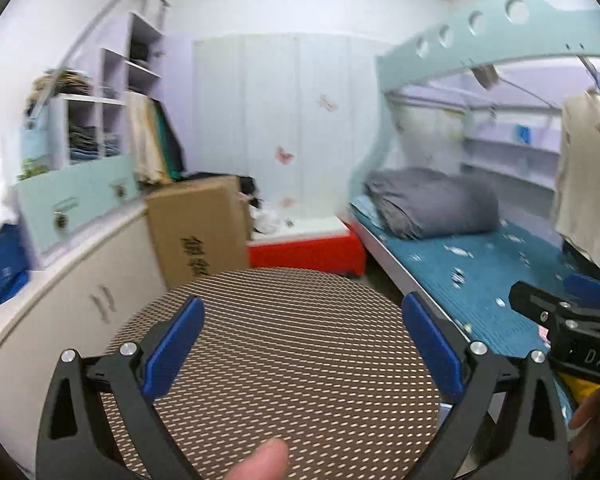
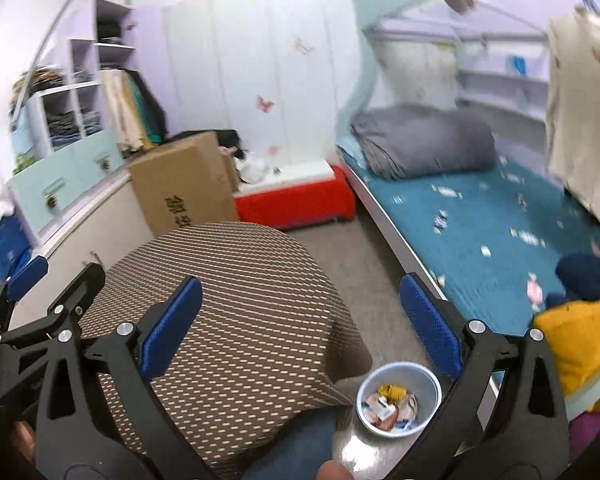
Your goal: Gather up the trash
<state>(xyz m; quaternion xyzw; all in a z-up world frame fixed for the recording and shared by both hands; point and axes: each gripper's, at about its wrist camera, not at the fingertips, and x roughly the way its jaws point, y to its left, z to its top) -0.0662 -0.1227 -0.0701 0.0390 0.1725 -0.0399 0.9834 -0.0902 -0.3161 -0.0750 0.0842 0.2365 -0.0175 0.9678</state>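
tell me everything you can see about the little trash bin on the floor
The small round pale-blue bin looks like plastic, with a lighter rim and a shiny, reflective outer wall. It stands upright on the grey floor, open at the top with no lid. It is partly filled with crumpled wrappers and scraps: a yellow piece, white and orange bits. It sits between the round table with the brown woven cover and the bed with the teal mattress; whether it touches either cannot be told. It shows only in the right wrist view.

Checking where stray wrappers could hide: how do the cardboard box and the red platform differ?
The cardboard box stands tall and tilted against the cabinet; the red platform lies low and flat. The box is plain brown with black print; the platform is bright red with a white top carrying clutter. Both sit on the floor beyond the round table.
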